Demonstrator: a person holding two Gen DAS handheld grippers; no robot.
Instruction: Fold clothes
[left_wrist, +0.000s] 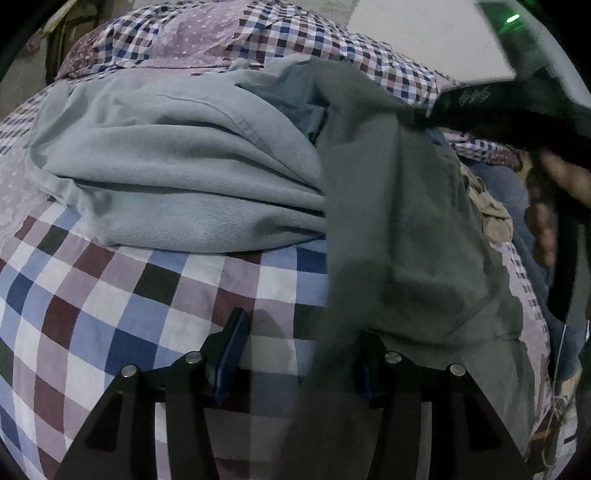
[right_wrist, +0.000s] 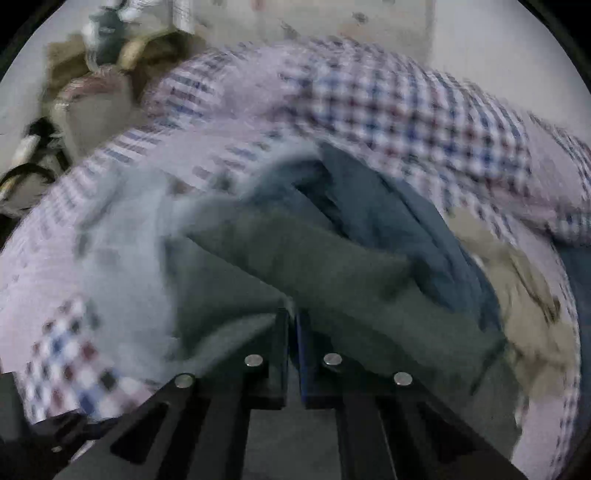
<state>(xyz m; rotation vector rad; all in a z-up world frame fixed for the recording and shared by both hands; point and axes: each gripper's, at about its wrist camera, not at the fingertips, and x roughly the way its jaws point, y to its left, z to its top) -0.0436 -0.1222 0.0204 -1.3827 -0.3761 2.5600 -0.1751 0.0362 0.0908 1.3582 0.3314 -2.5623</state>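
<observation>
Two tongs are seen over a checked bedsheet (left_wrist: 110, 295): the left tongs (left_wrist: 299, 354) are spread apart, the right tongs (right_wrist: 293, 321) clenched on a dark grey garment (right_wrist: 314, 266).

Bed cover (left_wrist: 110, 295) lies under everything. Folded garment (left_wrist: 177, 173) rests on it, left of centre in the left wrist view. Second garment (left_wrist: 406, 221) lies just right of the folded one, overlapping its right edge, and runs forward between the spread fingers of the left claw (left_wrist: 299, 350). Crumpled cloth (left_wrist: 491, 214) sits right of it. Right claw (right_wrist: 293, 332), fingers together, pinches a fold of the second garment.
</observation>
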